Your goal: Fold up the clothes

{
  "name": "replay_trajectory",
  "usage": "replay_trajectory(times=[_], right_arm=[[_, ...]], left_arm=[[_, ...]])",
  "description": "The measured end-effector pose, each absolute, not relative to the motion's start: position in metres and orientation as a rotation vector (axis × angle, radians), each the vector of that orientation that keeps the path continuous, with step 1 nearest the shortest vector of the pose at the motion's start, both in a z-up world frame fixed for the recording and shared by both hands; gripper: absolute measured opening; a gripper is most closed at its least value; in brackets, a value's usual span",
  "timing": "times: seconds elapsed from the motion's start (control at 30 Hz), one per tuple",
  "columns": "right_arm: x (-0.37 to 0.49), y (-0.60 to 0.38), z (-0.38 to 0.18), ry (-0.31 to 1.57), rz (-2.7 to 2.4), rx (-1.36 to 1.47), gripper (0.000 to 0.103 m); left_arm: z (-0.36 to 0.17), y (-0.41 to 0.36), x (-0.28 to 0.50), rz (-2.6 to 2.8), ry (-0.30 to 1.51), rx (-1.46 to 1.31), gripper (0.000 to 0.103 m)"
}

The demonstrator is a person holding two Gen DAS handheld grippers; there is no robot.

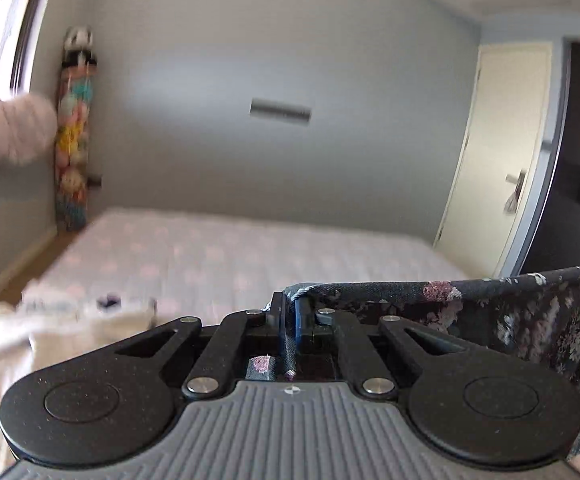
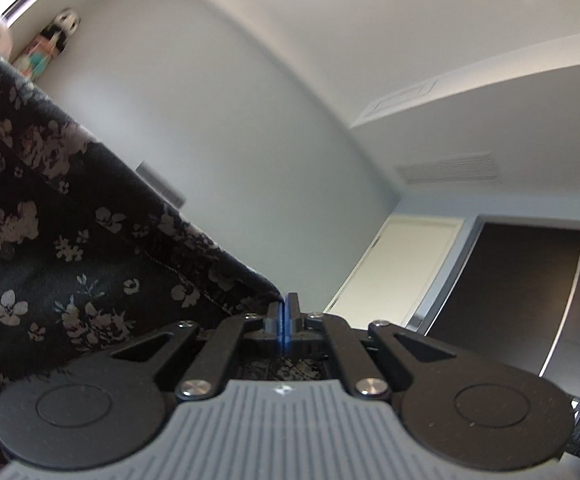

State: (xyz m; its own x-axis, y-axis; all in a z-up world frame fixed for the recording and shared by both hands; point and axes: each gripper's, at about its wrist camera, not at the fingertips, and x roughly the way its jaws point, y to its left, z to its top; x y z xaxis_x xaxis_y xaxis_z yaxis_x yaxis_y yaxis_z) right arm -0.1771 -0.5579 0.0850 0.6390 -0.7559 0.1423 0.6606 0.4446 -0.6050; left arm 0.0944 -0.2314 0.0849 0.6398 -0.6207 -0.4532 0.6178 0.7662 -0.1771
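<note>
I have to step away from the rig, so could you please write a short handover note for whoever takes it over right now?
Left gripper: jaws shut on one end of the dark floral garment's top edge.
Right gripper: jaws shut on the other end of that edge, tilted up toward the ceiling.
The garment hangs stretched between the two grippers, lifted above the bed. Pale clothes lie at the bed's near left; whether they are folded is too blurred to tell.
Done: garment picked up and spread.
Left: probably lay it flat on the bed, then fold it; no fold shows yet.
</note>
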Motion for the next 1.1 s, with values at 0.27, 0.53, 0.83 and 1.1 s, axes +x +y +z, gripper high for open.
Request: replay_trajectory(times=[0.27, 0.53, 0.83, 1.1], right_arm=[[-0.085, -0.628, -0.002, 0.454, -0.812, -0.539, 0.002], [0.029, -0.693, -0.045, 0.565, -0.802, -0.453, 0.002], [0.127, -0.745, -0.099, 0.763, -0.730, -0.373, 0.002], [0.138, -0.760, -0.130, 0.834, -0.658, -0.304, 0.042]], left_arm=[[0.001, -0.294, 0.172, -0.671, 0.728, 0.065, 0.003], [-0.033, -0.327, 0.249, -0.612, 0.791, 0.110, 0.003], [-0.089, -0.370, 0.324, -0.573, 0.921, 0.112, 0.005], [-0.114, -0.381, 0.329, -0.616, 0.979, 0.080, 0.029]])
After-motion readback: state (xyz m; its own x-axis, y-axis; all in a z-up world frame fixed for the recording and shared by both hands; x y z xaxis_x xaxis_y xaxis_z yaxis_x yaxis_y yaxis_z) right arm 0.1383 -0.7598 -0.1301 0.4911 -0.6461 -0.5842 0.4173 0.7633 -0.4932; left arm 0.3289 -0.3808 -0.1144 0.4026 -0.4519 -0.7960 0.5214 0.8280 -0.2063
